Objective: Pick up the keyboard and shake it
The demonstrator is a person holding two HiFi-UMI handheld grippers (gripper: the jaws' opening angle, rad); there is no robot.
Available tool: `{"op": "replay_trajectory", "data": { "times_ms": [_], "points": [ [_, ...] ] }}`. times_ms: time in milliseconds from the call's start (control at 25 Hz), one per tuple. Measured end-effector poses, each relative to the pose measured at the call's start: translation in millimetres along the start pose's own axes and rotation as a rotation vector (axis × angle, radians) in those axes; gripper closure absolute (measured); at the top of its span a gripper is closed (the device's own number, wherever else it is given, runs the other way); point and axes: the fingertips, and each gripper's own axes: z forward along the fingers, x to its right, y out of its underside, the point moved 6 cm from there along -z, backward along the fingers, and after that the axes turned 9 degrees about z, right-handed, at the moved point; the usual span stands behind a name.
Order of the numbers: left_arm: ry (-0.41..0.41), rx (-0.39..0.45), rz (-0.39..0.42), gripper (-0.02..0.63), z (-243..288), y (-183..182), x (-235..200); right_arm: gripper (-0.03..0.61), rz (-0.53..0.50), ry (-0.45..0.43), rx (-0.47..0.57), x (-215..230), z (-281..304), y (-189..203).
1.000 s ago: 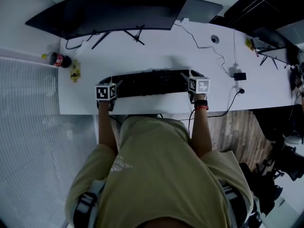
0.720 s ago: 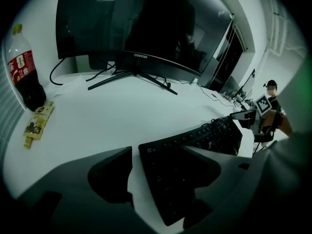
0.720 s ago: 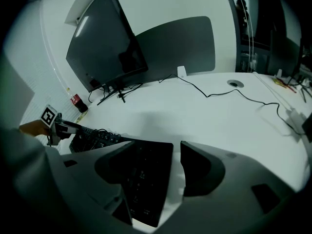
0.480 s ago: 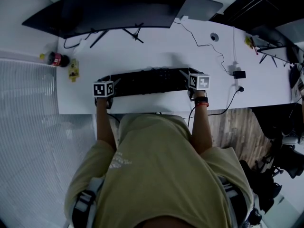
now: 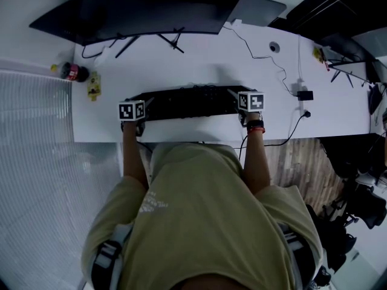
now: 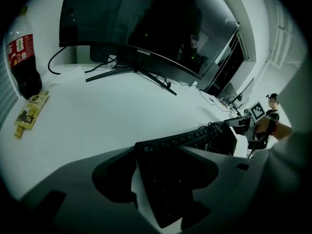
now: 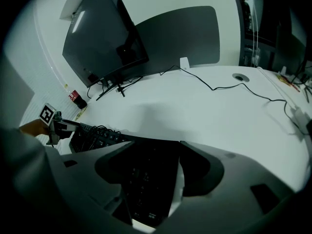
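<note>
A black keyboard (image 5: 190,103) lies flat on the white desk (image 5: 199,65), with a tangle of black cable on its keys. My left gripper (image 5: 146,106) is at its left end. The jaws are closing, with the keyboard's end (image 6: 168,179) between them and a strip of white desk still showing beside the left jaw. My right gripper (image 5: 234,96) is at the right end. That end (image 7: 141,179) also sits between its jaws, and a white sliver shows next to one jaw.
A wide curved monitor (image 5: 145,11) on a stand fills the desk's back. A cola bottle (image 5: 72,72) and a yellow snack packet (image 5: 95,86) lie at the left edge. A cable (image 5: 266,59) runs to a black adapter (image 5: 304,95) on the right.
Both grippers stay at the keyboard's two ends. The keyboard has not left the desk. The whole head view has shifted slightly.
</note>
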Motion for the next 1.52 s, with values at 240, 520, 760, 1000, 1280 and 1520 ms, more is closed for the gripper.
{"op": "replay_trajectory", "data": {
  "times_ms": [240, 520, 760, 1000, 1280, 1520],
  "points": [
    [-0.019, -0.038, -0.016, 0.348, -0.2, -2.0, 2.2, 0.296, 0.022, 0.018, 0.001, 0.1, 0.2, 0.9],
    [-0.038, -0.073, -0.025, 0.351, -2.6, -5.6, 4.8, 0.299, 0.051, 0.054, -0.013, -1.3, -1.7, -3.2],
    [-0.060, -0.094, -0.014, 0.353, -7.6, -10.8, 7.8, 0.304, 0.072, 0.062, -0.013, -2.6, -6.3, -7.6],
    [-0.095, -0.063, -0.017, 0.359, -15.5, -21.8, 8.4, 0.310, 0.068, 0.069, 0.023, -7.5, -12.4, -18.9],
    [-0.151, 0.005, 0.017, 0.364, -30.0, -49.1, 7.9, 0.310, 0.047, 0.065, 0.115, -18.4, -26.4, -43.0],
    [-0.195, 0.054, 0.048, 0.364, -35.8, -64.1, 5.3, 0.310, 0.008, 0.063, 0.183, -28.0, -35.0, -60.0]
  ]
}}
